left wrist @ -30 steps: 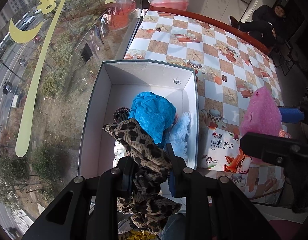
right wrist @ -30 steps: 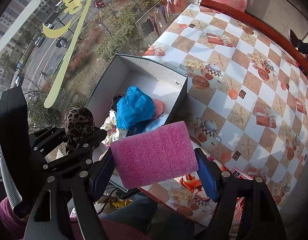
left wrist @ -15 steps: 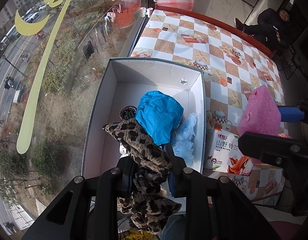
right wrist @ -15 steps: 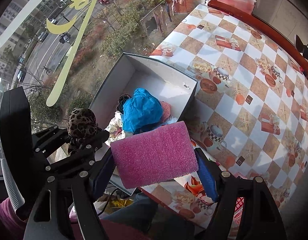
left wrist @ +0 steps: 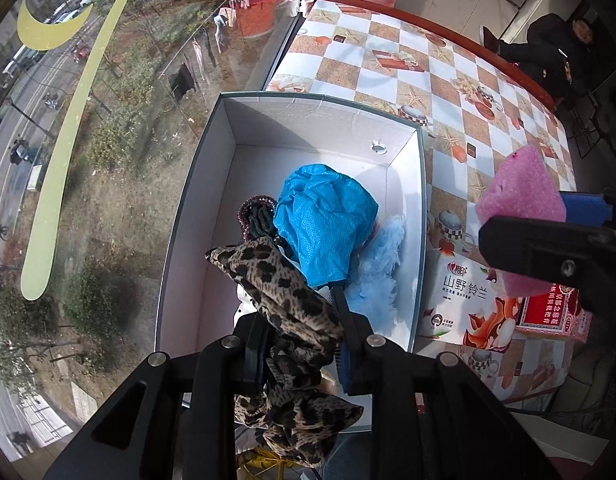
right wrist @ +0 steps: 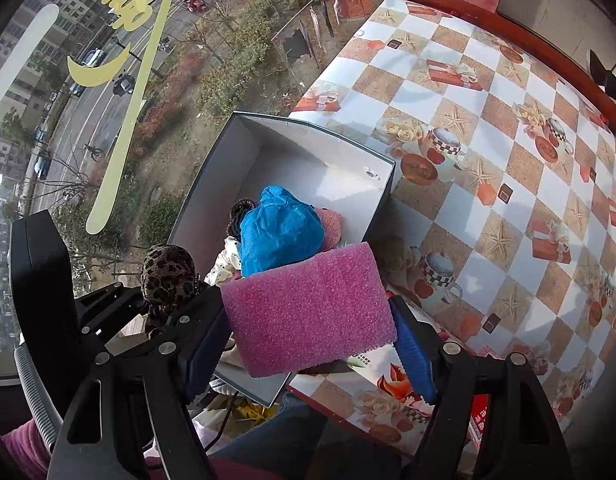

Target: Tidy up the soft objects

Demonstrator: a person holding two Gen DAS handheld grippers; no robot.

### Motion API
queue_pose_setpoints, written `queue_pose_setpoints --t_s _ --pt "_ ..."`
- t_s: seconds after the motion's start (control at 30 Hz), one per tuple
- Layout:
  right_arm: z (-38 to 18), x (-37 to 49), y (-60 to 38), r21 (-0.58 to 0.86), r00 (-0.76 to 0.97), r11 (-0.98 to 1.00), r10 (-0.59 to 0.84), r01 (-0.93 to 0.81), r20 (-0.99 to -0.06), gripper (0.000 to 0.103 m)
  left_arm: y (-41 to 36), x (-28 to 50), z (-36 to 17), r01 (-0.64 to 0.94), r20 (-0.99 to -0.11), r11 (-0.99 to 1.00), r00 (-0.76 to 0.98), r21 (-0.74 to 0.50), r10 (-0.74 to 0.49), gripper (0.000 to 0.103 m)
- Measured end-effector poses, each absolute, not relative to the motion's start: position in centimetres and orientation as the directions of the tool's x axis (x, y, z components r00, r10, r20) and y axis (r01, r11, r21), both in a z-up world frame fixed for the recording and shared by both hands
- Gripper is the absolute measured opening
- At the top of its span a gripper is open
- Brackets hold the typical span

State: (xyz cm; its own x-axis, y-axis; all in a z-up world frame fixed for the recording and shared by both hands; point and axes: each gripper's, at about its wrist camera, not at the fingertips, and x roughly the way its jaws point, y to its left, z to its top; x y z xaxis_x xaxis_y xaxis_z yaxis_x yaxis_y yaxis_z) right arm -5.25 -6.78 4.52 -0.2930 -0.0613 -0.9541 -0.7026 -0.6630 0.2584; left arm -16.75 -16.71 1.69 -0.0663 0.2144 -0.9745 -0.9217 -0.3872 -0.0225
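Two tongs hover over an open box (left wrist: 416, 240) on the worktop: left tongs (left wrist: 303, 350) pinch a leopard-print cloth (left wrist: 283, 300), right tongs (right wrist: 312, 344) clamp pink foam (right wrist: 308, 312) (both apparently bound for the box).

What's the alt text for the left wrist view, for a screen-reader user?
The left gripper clamps a leopard-print cloth above an open white box holding a blue bag and fluffy blue item; the right gripper holds pink foam nearby.
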Motion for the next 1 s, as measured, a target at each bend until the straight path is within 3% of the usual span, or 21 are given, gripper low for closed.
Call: queue_pose_setpoints --t_s 1.0 --pt "2.9 -7.8 -4.5 0.250 -0.282 -0.653 -0.057 -0.715 -0.958 0.077 -15.7 -18.1 0.0 -0.904 -0.982 -0.427 -0.067 -0.016 0.177 0.028"
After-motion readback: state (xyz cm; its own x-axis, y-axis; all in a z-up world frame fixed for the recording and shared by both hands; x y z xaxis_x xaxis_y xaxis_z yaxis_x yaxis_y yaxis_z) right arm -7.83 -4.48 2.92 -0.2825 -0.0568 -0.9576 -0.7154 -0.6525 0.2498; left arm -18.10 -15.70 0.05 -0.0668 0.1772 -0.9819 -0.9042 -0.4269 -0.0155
